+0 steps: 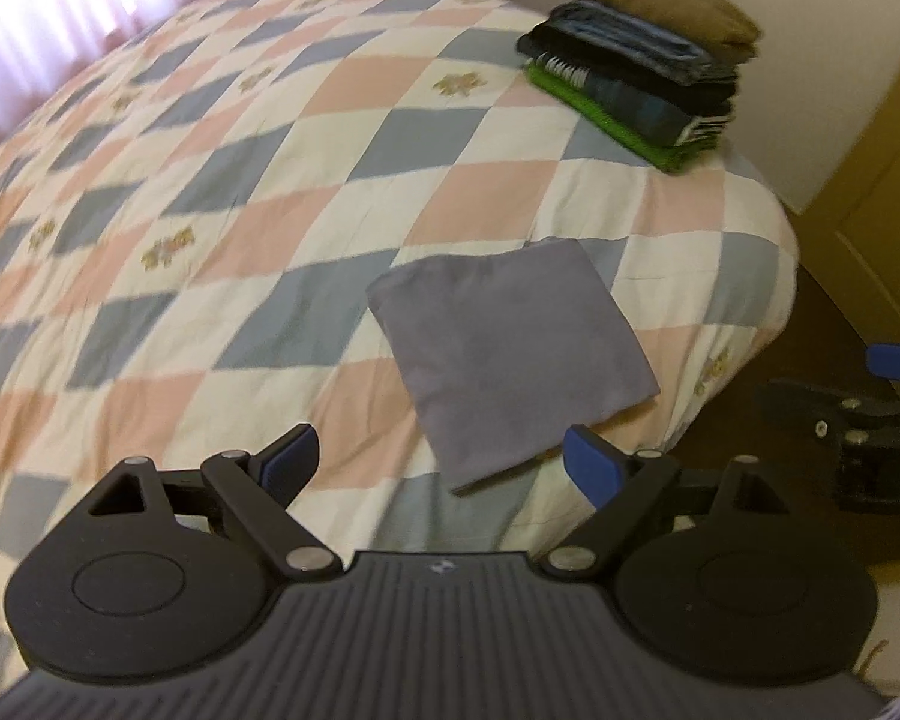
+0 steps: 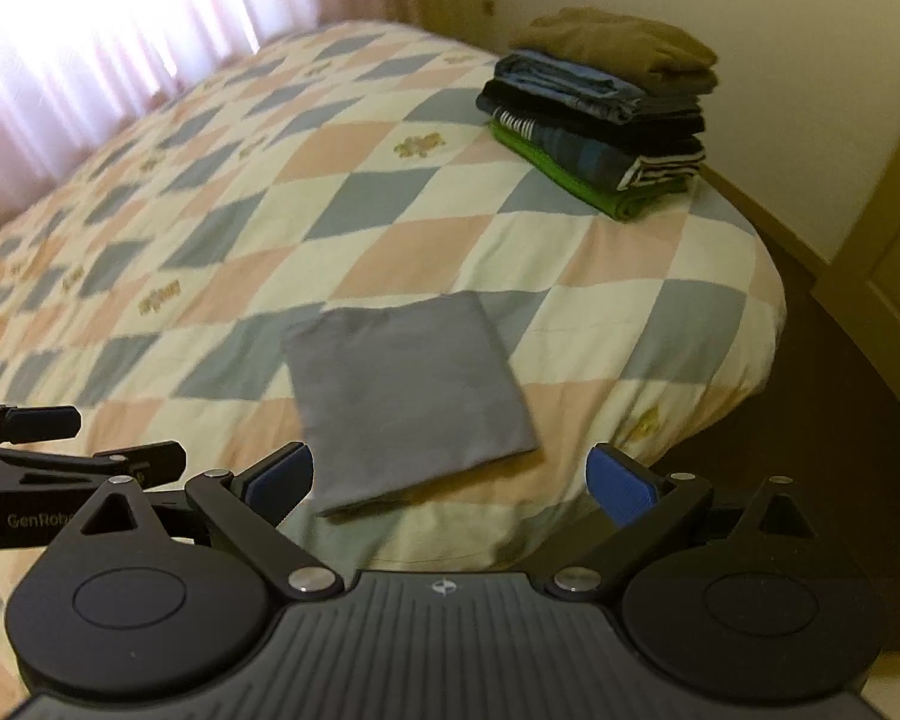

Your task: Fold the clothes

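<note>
A folded grey garment lies flat on the checked quilt, near the bed's front corner. My left gripper hovers just in front of its near edge, jaws wide and still opening, with nothing between the blue pads. My right gripper also hangs in front of the garment's near edge, open and empty. Each gripper shows in the other's view: the right gripper at the right edge, the left gripper at the left edge. A stack of folded clothes sits at the bed's far right corner.
The quilt of pink, blue and white diamonds covers the bed. Pink curtains hang behind it on the left. A cream wall and a yellow door stand to the right, with dark floor beside the bed.
</note>
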Motion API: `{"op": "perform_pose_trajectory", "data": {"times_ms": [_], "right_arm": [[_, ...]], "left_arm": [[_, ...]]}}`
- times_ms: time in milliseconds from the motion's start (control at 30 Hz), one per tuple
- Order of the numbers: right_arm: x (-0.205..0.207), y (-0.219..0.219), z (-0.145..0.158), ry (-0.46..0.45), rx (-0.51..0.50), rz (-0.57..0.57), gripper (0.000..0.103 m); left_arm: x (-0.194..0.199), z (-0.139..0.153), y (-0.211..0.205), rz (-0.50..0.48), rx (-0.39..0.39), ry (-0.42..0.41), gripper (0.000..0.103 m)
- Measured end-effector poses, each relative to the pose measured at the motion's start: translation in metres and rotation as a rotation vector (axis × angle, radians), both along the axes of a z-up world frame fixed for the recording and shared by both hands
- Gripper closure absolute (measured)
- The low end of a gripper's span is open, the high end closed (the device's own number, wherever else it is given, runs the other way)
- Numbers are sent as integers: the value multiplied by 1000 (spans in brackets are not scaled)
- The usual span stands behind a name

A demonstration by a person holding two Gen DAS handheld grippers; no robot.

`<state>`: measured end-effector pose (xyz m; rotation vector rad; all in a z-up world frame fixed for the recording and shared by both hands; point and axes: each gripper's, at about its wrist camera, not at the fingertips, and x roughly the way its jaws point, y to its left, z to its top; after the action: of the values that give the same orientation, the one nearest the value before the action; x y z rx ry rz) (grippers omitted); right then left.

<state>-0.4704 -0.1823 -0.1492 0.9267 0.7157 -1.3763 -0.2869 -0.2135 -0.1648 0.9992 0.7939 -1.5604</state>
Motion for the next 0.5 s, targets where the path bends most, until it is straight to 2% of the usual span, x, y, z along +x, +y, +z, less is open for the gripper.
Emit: {"op": "perform_pose_trajectory", "data": {"times_ms": [267,500], "right_arm": [[-41,-39,-39,-9,107,204,3],[-44,-53,-66,-14,179,340,3]], "left_arm": [[-24,-32,6,189,114,-42,15],[-25,-46,15,309,165,-85,14]]}}
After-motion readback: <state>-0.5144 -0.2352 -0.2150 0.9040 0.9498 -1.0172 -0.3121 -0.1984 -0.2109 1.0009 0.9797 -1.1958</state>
